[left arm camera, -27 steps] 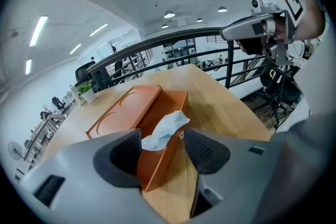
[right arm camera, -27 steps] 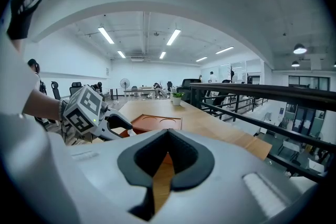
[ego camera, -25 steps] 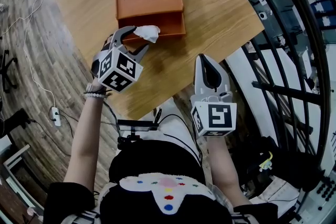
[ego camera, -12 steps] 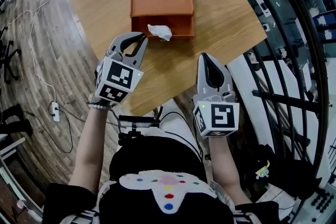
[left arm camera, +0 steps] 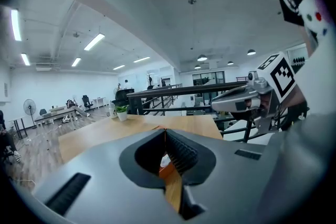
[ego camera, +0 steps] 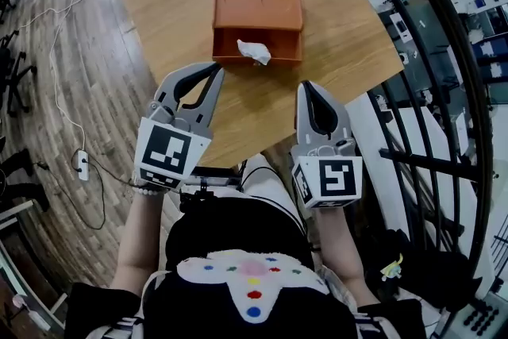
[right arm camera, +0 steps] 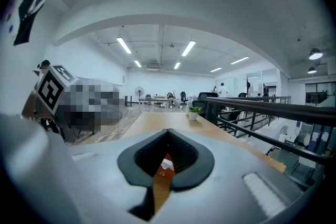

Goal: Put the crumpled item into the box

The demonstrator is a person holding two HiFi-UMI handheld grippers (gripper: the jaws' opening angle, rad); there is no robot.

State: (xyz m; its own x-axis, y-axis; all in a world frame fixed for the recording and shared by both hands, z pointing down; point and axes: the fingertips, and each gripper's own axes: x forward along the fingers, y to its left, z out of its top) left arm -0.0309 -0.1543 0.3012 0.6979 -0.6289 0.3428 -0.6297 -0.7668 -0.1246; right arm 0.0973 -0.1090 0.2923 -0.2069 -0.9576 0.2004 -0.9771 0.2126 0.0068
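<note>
Left claw [ego camera: 216, 71] is clenched on nothing, and so is the right claw [ego camera: 309, 86]. Just ahead of both tips, the wad [ego camera: 255, 52] lies in the box [ego camera: 258, 4].

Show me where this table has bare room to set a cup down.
The wooden table is bare left of the orange box, behind it, and right of it toward the corner. The near edge is crowded: the left hand-held gripper and right hand-held gripper hang there, and the crumpled item lies in the box's front compartment.

Ceiling strip lights [right arm camera: 124, 45] shine brightly; fisheye edges bend and darken.
</note>
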